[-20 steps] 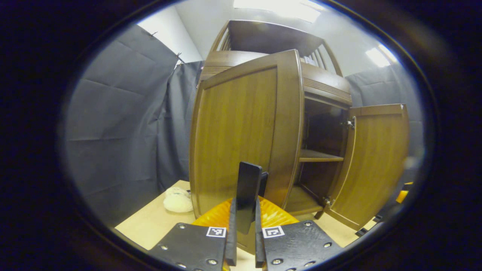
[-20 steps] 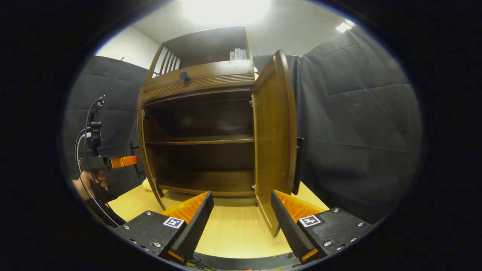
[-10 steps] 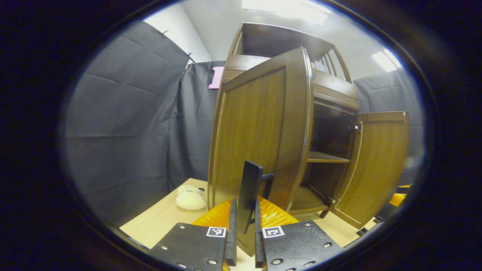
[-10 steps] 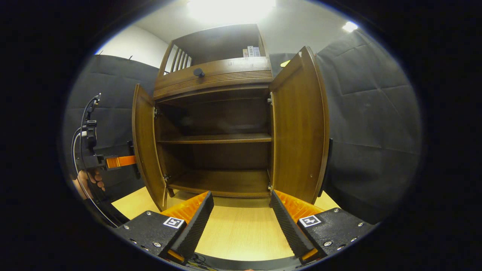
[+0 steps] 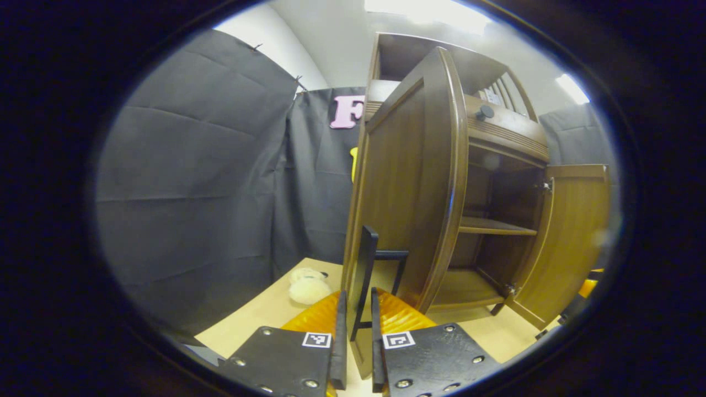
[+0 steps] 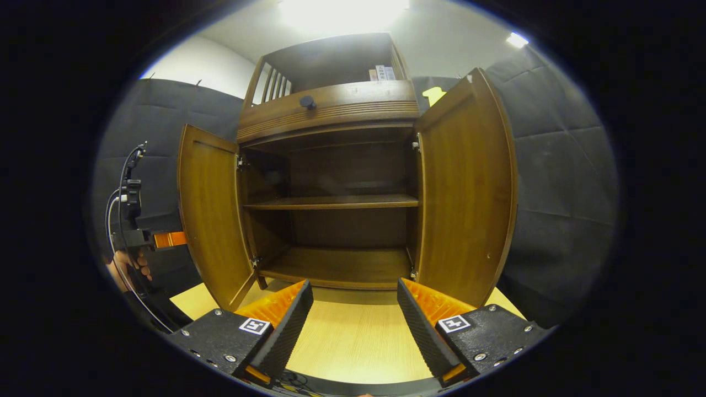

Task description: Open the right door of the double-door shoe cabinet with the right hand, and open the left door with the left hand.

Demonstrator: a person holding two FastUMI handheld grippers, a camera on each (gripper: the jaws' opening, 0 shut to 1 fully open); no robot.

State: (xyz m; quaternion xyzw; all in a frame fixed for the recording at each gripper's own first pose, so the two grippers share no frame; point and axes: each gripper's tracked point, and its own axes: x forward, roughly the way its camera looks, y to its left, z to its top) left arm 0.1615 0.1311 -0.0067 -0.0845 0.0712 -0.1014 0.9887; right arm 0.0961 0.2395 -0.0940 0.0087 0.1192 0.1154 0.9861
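The brown shoe cabinet (image 6: 331,110) stands with both doors swung out. In the left gripper view my left gripper (image 5: 357,300) is shut on the dark bar handle (image 5: 364,264) of the left door (image 5: 408,182), which I see almost edge-on. The right door (image 5: 568,242) hangs open beyond it. In the right gripper view my right gripper (image 6: 353,288) is open and holds nothing, low in front of the cabinet's bottom shelf and apart from the right door (image 6: 469,198). The left door (image 6: 212,220) stands wide, with the left gripper (image 6: 165,240) and a hand (image 6: 129,267) behind it.
The cabinet rests on a light wooden table (image 6: 353,336). Inside, a middle shelf (image 6: 336,202) and the bottom board look bare. A drawer knob (image 6: 307,101) sits above the doors. A white plush object (image 5: 309,286) lies on the table left of the cabinet.
The left door has swung further out with my left gripper still on its handle. The right door now stands wide open. My right gripper stays open and off it.
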